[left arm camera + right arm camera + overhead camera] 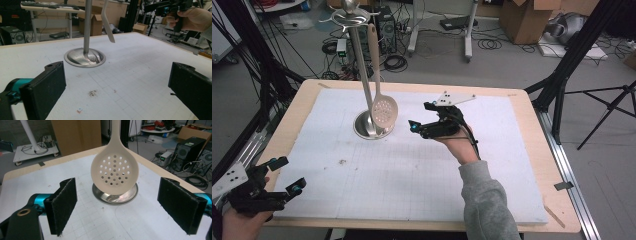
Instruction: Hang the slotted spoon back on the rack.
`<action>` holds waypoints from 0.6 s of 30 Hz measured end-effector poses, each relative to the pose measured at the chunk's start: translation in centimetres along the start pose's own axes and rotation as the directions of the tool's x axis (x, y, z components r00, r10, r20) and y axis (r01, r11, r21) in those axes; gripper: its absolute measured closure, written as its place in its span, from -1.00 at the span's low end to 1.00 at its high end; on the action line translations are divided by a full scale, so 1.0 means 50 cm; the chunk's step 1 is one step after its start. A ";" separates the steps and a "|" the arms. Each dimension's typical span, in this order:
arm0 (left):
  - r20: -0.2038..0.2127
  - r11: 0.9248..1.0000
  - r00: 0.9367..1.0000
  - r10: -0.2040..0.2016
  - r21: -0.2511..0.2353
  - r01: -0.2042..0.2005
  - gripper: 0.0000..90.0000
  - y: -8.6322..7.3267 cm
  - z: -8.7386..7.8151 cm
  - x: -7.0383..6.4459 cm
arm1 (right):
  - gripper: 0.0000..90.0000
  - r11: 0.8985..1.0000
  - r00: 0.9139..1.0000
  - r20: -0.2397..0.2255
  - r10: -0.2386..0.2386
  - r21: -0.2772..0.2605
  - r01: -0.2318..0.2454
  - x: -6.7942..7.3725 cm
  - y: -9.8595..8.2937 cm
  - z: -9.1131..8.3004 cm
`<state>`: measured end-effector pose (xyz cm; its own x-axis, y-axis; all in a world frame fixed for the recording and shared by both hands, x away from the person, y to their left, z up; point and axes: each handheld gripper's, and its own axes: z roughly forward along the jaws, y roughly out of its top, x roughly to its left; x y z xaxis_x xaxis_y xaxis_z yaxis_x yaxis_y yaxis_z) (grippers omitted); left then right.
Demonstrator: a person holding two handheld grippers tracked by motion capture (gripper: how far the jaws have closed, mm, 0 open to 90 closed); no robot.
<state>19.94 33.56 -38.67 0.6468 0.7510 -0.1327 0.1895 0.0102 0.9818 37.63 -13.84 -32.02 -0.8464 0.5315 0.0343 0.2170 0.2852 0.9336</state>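
Waiting at the near left corner of the white gridded foam mat [412, 175], the left gripper [282, 176] has its black jaws spread wide with nothing between them, well apart from the work. Toward the far middle of the mat, the cream perforated plastic skimmer spoon [384, 111] hangs by its handle from the top ring of the polished steel utensil stand [362, 75], its bowl dangling just above the stand's round base; it looks light, stiff and rather smooth, and likely to swing if nudged. To its right the right gripper [423, 116], jaws likewise spread and empty, faces the bowl, and the flat edges of the bowl or the neck just above it seem the surest places to grip.
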 end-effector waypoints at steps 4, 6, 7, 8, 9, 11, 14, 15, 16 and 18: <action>-0.001 1.000 1.000 -0.001 0.007 0.001 -0.96 -0.002 0.005 0.000 | -0.66 1.000 1.000 0.005 0.018 -0.020 -0.018 -0.005 -0.017 -0.019; 0.004 1.000 1.000 0.000 0.008 0.000 -0.96 -0.003 0.008 -0.001 | -0.66 0.999 1.000 0.004 0.027 -0.029 -0.027 -0.008 -0.027 -0.028; 0.006 1.000 1.000 0.001 0.009 -0.002 -0.96 -0.003 0.010 -0.002 | -0.66 0.999 1.000 0.006 0.025 -0.034 -0.025 -0.009 -0.033 -0.031; 0.008 1.000 1.000 0.002 0.009 -0.002 -0.96 -0.003 0.012 -0.003 | -0.66 0.999 1.000 0.004 0.029 -0.031 -0.028 -0.010 -0.039 -0.034; 0.010 1.000 1.000 0.001 0.010 -0.001 -0.96 -0.003 0.014 -0.003 | -0.67 0.999 0.999 0.006 0.032 -0.029 -0.032 -0.011 -0.044 -0.036; 0.013 1.000 1.000 0.002 0.016 -0.002 -0.96 -0.004 0.018 -0.002 | -0.67 0.999 0.999 0.015 0.037 -0.031 -0.037 -0.012 -0.055 -0.041; 0.016 1.000 1.000 0.001 0.020 -0.001 -0.96 -0.005 0.024 0.000 | -0.67 0.998 0.999 0.011 0.046 -0.052 -0.046 -0.011 -0.067 -0.050; 0.017 1.000 1.000 -0.001 0.018 0.000 -0.96 -0.005 0.026 0.000 | -0.67 0.997 0.999 0.014 0.044 -0.058 -0.044 -0.011 -0.070 -0.052; 0.021 1.000 1.000 0.000 0.019 -0.001 -0.96 -0.004 0.027 0.000 | -0.67 0.997 0.999 0.023 0.040 -0.061 -0.038 -0.009 -0.072 -0.056; 0.023 1.000 1.000 0.002 0.019 -0.002 -0.96 -0.004 0.031 0.001 | -0.67 0.997 0.999 0.026 0.042 -0.071 -0.040 -0.007 -0.077 -0.063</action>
<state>21.06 32.58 -39.09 0.6640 0.7356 -0.1341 0.2025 -0.0042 0.9793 35.58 -17.64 -34.52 -0.8235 0.5636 0.0642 0.2156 0.2062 0.9545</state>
